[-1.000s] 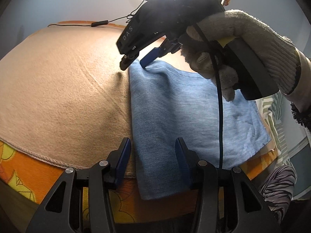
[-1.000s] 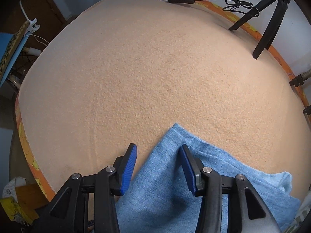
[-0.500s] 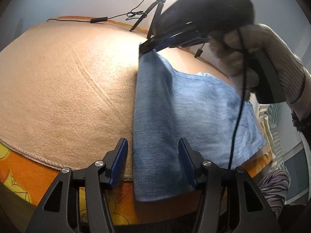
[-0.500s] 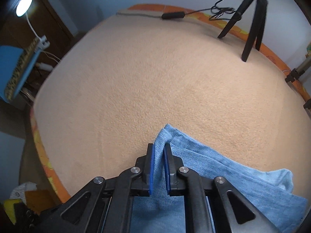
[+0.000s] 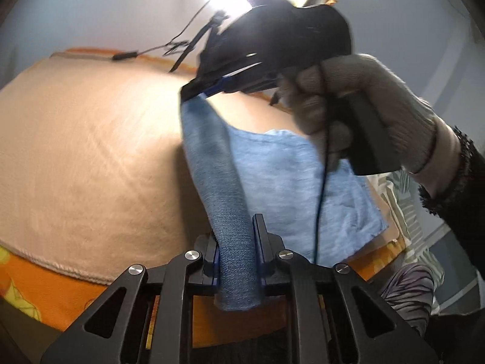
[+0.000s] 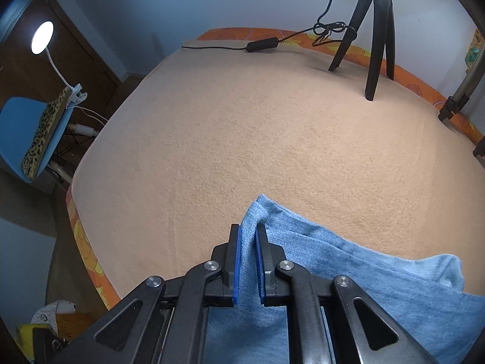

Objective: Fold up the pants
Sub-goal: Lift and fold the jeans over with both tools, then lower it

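The blue denim pants [image 5: 282, 179] lie folded on the peach blanket [image 5: 91, 151] near its front right corner. My left gripper [image 5: 238, 242] is shut on the near edge of the pants. My right gripper [image 5: 197, 92], held by a gloved hand, is shut on the far corner and holds it lifted. The left edge of the pants hangs stretched between the two grippers. In the right wrist view my right gripper [image 6: 248, 233] pinches a raised corner of the pants [image 6: 348, 261].
A black tripod [image 6: 376, 39] and a cable with an inline switch [image 6: 262, 44] stand at the far edge of the blanket. A second stand [image 6: 457, 97] is at the right. A blue chair [image 6: 27, 130] with a clip lamp stands off to the left.
My left gripper has shut on the near edge of the pants. My right gripper shut on the far corner and lifted it higher, raising the left edge off the blanket.
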The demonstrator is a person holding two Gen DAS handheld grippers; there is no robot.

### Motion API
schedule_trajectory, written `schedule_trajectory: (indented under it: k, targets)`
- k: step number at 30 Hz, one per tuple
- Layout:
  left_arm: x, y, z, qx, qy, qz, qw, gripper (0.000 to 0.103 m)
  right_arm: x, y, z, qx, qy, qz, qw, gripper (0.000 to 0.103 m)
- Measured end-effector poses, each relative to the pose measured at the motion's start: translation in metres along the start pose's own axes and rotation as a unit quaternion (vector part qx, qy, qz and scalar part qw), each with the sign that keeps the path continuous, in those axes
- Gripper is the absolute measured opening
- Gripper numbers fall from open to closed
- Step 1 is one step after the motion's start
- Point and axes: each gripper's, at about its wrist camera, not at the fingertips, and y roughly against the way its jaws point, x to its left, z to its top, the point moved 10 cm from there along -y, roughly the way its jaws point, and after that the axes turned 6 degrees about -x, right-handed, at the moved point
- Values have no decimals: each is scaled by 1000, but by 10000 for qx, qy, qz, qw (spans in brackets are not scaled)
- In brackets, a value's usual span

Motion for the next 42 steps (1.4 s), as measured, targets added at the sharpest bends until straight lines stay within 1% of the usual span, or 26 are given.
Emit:
schedule_trajectory:
  k: [4,9,14,17,23,28,30,36,42]
  targets:
    - [-14,4,11,-161,-156,-132,9997,15,2,9,6,-106,-77,122,9998,6]
    - [-34,6,22,-219,-447,-288,9983,15,-1,27,13,-309,-193,216,9991,6]
    - [-66,3,32,-253,-804,-515,9951,15,-15,59,16,-607,-362,306,9970,6]
    - [-89,-3,34,-213,-1027,-661,9923,15,-30,82,16,-813,-488,347,9949,6]
    - [-129,-15,36,-69,-1355,-972,9860,15,-74,129,4,-1171,-809,317,9893,5]
    - [-162,-29,31,37,-1591,-1224,9797,15,-118,162,-13,-1370,-1055,161,9848,5]
    - [-170,-33,29,91,-1612,-1339,9777,15,-137,172,-21,-1436,-1158,80,9828,5]
    - [-204,-55,16,297,-1757,-1613,9707,15,-185,190,-46,-1537,-1456,-98,9773,5]
    - [-232,-82,-1,577,-1769,-1870,9646,15,-235,201,-76,-1583,-1801,-226,9706,5]
